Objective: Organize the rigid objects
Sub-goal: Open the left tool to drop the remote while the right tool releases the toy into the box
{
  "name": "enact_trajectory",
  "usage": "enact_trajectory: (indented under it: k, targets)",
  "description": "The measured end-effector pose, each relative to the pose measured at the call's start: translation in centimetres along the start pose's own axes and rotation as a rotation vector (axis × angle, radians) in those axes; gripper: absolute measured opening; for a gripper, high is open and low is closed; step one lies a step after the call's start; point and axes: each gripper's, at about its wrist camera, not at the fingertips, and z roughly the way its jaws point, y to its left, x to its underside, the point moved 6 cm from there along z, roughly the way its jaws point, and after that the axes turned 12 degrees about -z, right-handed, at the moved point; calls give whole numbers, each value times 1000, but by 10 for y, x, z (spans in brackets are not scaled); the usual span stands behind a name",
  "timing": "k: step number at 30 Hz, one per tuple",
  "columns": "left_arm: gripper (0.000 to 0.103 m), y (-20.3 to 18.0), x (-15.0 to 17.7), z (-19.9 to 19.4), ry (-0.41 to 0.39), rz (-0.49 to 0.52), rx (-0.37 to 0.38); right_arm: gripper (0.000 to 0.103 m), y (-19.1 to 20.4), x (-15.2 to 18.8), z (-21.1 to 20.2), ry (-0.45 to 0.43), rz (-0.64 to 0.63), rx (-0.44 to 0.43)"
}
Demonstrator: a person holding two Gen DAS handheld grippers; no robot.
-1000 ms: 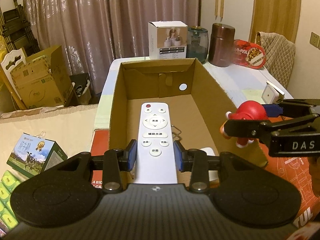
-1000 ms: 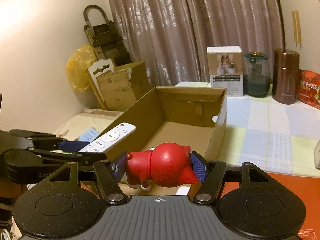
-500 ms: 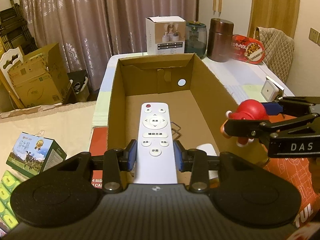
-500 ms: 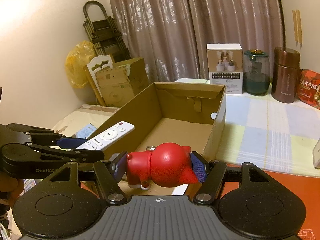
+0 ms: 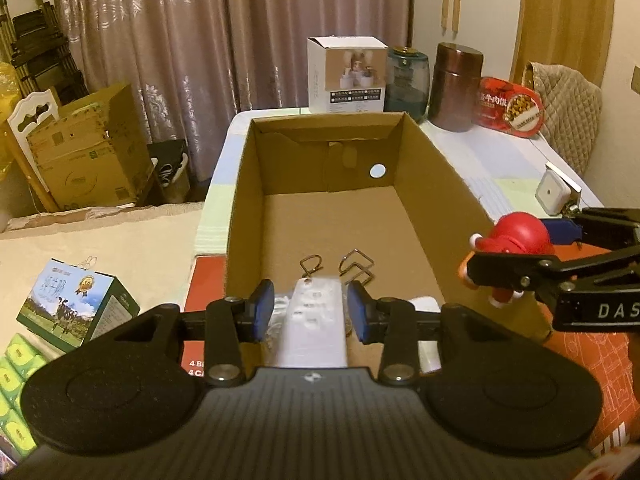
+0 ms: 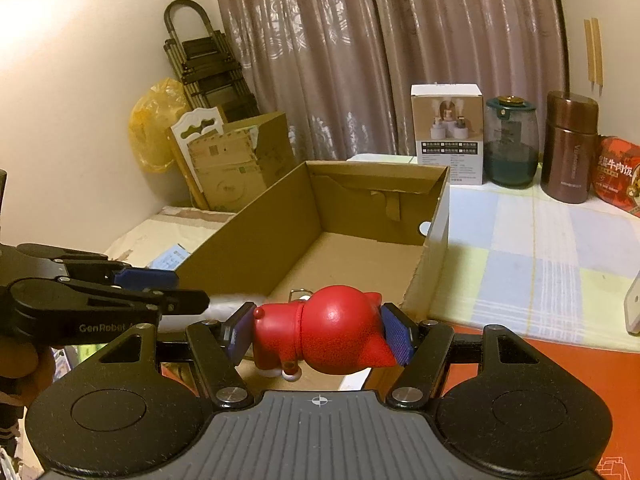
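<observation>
Left wrist view — blurred remote [image 5: 313, 326] between parted L gripper [image 5: 312, 316] pads

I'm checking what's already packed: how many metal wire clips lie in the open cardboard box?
2. One wire clip lies on the cardboard box floor just beyond the blurred white remote; the other wire clip sits to its right. More may hide behind the remote and left gripper.

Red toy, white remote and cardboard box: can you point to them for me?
red toy [image 6: 340, 336], right wrist view, on its round body.
white remote [image 5: 314, 320], left wrist view, on its blurred face.
cardboard box [image 5: 432, 184], left wrist view, on its right wall.
</observation>
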Motion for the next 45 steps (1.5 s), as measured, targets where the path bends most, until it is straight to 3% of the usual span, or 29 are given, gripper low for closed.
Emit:
enact_trajectory:
  k: [45]
  targets:
    - [35, 3, 5, -5, -4, -21, 4, 64, 7, 7, 10, 27, -11, -31]
